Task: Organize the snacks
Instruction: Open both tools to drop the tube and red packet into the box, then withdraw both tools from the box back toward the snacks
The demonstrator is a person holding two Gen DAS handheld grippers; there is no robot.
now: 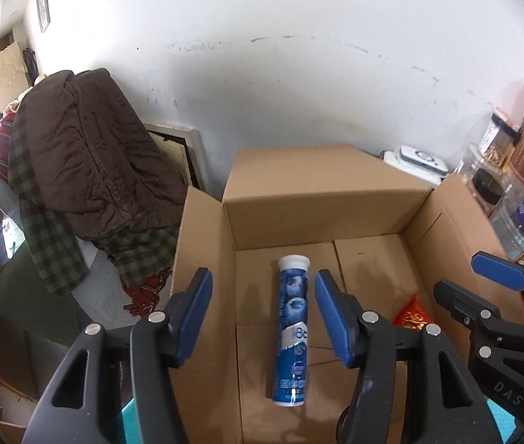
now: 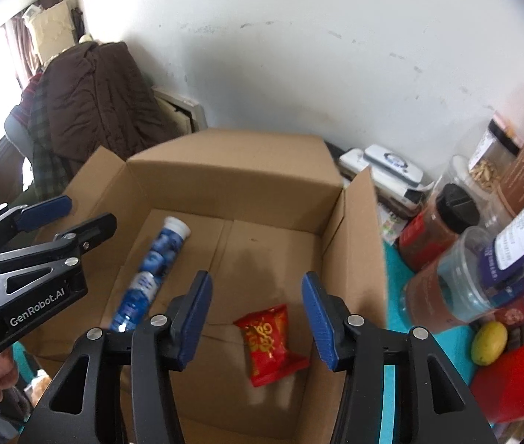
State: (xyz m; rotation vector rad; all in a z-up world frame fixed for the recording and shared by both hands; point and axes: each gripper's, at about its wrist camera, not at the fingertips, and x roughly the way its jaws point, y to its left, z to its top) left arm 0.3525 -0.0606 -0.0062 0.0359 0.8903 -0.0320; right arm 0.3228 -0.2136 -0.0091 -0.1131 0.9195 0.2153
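Observation:
An open cardboard box (image 1: pixel 317 203) stands in front of both grippers. A blue tube with a white cap (image 1: pixel 291 333) lies on its floor, lengthwise. My left gripper (image 1: pixel 262 277) hangs open above it, pads clear on both sides. In the right wrist view the same tube (image 2: pixel 151 277) lies at the left of the box (image 2: pixel 232 185), and a red snack packet (image 2: pixel 267 340) lies flat at the near right. My right gripper (image 2: pixel 256 277) is open over the packet and holds nothing. Each gripper also shows in the other's view: the right gripper (image 1: pixel 460 273), the left gripper (image 2: pixel 88 211).
Several jars and snack containers (image 2: pixel 484 259) crowd the teal table right of the box, with a yellow fruit (image 2: pixel 489 342) and a red tub (image 2: pixel 513 381). A white device (image 2: pixel 391 162) sits behind. A chair draped with a brown coat (image 1: pixel 88 155) stands left.

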